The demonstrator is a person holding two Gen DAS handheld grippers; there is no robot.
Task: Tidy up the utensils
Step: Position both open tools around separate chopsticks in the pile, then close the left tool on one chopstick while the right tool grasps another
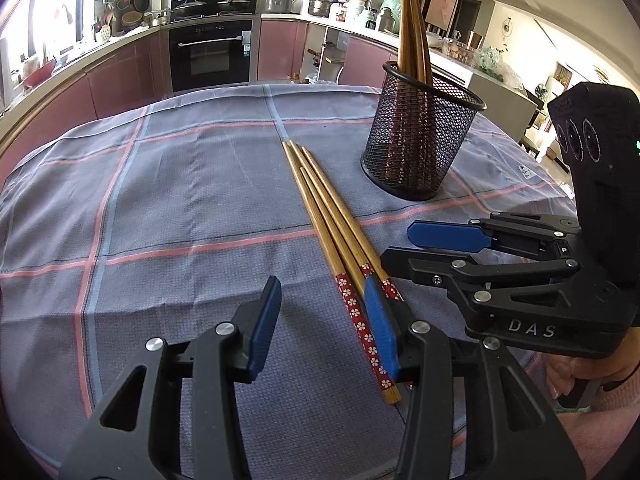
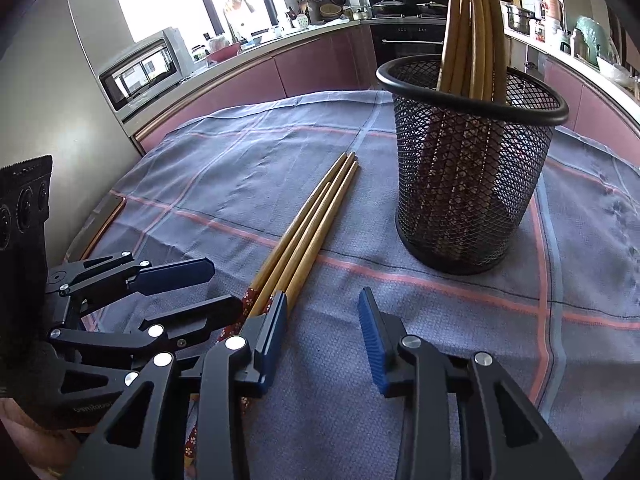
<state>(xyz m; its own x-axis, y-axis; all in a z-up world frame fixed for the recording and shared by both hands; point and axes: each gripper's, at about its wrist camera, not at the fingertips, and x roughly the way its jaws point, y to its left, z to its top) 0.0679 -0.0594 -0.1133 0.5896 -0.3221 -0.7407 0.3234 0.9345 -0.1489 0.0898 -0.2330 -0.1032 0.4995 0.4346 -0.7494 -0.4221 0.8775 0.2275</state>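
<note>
Several wooden chopsticks (image 1: 328, 216) with red flowered ends lie side by side on the checked tablecloth (image 1: 160, 200); they also show in the right wrist view (image 2: 304, 224). A black mesh holder (image 1: 420, 136) stands behind them with several chopsticks upright in it; it is close in the right wrist view (image 2: 472, 168). My left gripper (image 1: 324, 320) is open and empty, its right finger resting over the flowered ends. My right gripper (image 2: 324, 332) is open and empty, just right of the chopsticks; it shows from the side in the left wrist view (image 1: 424, 248). The left gripper appears in the right wrist view (image 2: 204, 288).
The table edge runs along the far side, with pink kitchen cabinets and an oven (image 1: 212, 56) beyond. A microwave (image 2: 140, 68) sits on the counter at the left. The cloth (image 2: 580, 260) extends right of the holder.
</note>
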